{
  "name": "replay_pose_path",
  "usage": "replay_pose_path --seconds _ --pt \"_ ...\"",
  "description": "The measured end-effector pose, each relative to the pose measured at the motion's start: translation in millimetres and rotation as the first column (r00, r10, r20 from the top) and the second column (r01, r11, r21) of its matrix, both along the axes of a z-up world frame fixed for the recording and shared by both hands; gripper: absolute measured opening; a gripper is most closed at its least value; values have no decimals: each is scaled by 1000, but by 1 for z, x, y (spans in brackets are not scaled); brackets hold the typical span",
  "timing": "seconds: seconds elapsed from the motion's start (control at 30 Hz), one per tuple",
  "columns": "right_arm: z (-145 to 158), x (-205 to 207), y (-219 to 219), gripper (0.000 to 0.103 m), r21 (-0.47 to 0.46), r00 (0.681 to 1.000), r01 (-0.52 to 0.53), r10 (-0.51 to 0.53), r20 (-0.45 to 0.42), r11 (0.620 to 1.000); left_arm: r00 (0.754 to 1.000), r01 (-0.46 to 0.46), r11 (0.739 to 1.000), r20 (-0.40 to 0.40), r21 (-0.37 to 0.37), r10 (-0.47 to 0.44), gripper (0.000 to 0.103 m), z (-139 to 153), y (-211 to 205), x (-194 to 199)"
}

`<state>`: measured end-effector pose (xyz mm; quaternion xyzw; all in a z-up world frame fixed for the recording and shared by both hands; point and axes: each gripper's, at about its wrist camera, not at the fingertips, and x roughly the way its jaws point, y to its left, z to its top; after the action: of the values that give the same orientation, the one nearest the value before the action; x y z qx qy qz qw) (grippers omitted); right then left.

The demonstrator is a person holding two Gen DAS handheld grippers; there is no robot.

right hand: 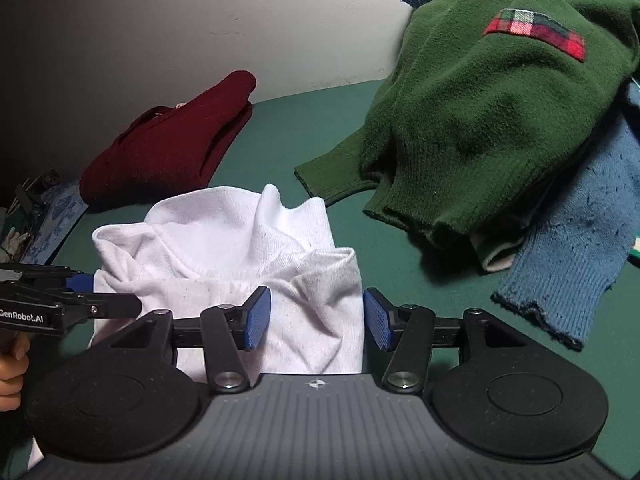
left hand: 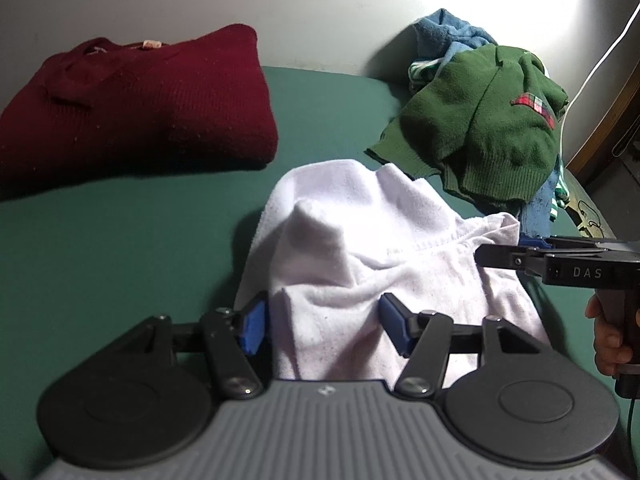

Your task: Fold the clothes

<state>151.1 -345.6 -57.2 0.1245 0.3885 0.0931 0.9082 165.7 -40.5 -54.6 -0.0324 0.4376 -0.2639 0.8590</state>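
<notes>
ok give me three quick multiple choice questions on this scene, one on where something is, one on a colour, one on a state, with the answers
1. Where does the folded maroon sweater lie?
A. on the green sheet by the wall
B. on top of the clothes pile
C. under the white garment

2. What colour is the sweater with the plaid patch?
A. blue
B. green
C. white

3. How are the jaws of the left gripper and right gripper?
A. both shut on cloth
B. only the left open
C. both open, with the white garment between the pads

Answers: 1 A, it sits alone near the wall. 2 B, the patch is on green knit. 3 C, each wrist view shows a wide gap.
</notes>
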Motion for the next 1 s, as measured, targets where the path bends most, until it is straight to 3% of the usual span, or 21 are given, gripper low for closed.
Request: replay_pose_path --seconds 0.17,0.27,0.37,0.47,0.67,0.77,0.83,0.87,0.93,1.0 --pt "2 -22 -13 54 51 999 13 -11 -44 999 999 48 998 -13 -36 -49 62 3 5 -9" --pt "-1 -20 -13 54 54 999 7 -5 -41 999 999 46 999 -22 -13 -46 51 -2 0 0" --pt "-2 -10 -6 54 22 1000 -12 12 -19 1000 999 51 999 -18 -13 -51 48 -3 -5 10" --pt "-2 1 -2 54 14 1000 -26 26 -8 1000 999 49 999 -8 5 -49 56 -2 -12 22" --pt "-3 24 4 54 8 999 -45 45 6 999 999 42 999 -3 4 -42 61 -2 -17 38" --pt "-2 27 6 53 6 998 -62 62 -2 998 1000 30 1000 -2 1 -30 50 -3 -18 39" --pt "-2 24 7 52 5 997 -76 76 -8 997 1000 25 1000 1 3 -25 48 -4 -18 38" --pt "-1 23 7 52 3 997 -82 82 -11 997 1000 26 1000 2 4 -26 50 -4 -18 37" --pt "-1 20 8 52 -4 996 -90 90 -14 996 999 34 999 4 11 -34 69 -3 -20 36" --pt "0 19 11 51 -23 996 -91 91 -14 996 999 32 999 20 43 -33 70 -4 -24 35"
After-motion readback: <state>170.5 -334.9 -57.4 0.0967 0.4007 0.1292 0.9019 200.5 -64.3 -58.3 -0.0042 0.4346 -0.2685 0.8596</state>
